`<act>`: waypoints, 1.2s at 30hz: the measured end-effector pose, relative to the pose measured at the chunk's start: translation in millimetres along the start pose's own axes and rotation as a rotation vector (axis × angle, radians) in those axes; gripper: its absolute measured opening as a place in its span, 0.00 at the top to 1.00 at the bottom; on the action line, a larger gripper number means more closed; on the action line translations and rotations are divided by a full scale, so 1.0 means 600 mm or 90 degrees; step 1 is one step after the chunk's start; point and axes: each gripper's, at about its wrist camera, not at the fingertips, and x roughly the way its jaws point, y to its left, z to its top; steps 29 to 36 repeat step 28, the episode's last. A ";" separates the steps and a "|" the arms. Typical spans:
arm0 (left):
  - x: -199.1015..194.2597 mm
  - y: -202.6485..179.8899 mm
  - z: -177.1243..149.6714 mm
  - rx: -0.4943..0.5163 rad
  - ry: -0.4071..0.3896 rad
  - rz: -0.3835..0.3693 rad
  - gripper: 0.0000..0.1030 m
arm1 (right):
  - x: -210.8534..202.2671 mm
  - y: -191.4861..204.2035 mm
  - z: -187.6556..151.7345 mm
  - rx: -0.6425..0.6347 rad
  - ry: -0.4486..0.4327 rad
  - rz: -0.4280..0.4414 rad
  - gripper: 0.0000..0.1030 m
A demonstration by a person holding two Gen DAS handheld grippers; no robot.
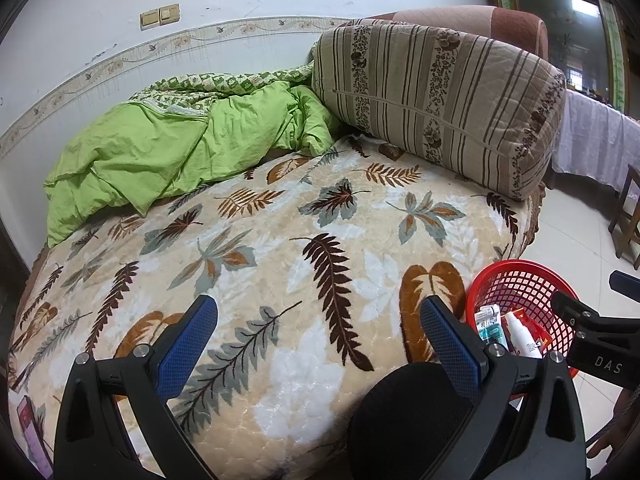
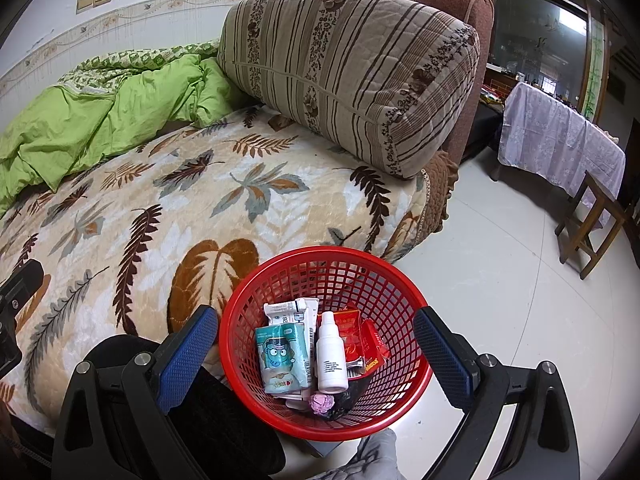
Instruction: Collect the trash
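Observation:
A red mesh basket (image 2: pixel 328 276) stands on the floor against the bed's edge. Inside lie a white spray bottle (image 2: pixel 331 354), a teal cartoon packet (image 2: pixel 282 354), a white wrapper (image 2: pixel 292 308), red sachets (image 2: pixel 360 340) and a pink crumpled ball (image 2: pixel 321 404). My right gripper (image 2: pixel 316 350) hovers open above the basket with nothing between its fingers. My left gripper (image 1: pixel 318 338) is open over the leaf-patterned blanket (image 1: pixel 280 240), empty. In the left wrist view the basket (image 1: pixel 520 280) sits at lower right, with the right gripper's black body (image 1: pixel 600 340) over it.
A green duvet (image 1: pixel 160 148) is bunched at the back of the bed. A striped pillow (image 1: pixel 440 100) leans on the brown headboard (image 2: pixel 460 4). A wooden stool (image 2: pixel 592 224) and a cloth-covered table (image 2: pixel 560 140) stand right. A person's dark knee (image 1: pixel 408 408) shows below.

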 end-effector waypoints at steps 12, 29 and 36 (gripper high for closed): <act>0.001 0.009 -0.006 -0.038 0.018 -0.021 0.02 | 0.011 0.014 0.017 -0.019 -0.011 0.009 0.04; 0.047 0.292 -0.077 -0.293 0.106 0.136 0.02 | 0.096 0.325 0.119 -0.183 0.011 0.184 0.04; 0.047 0.292 -0.077 -0.293 0.106 0.136 0.02 | 0.096 0.325 0.119 -0.183 0.011 0.184 0.04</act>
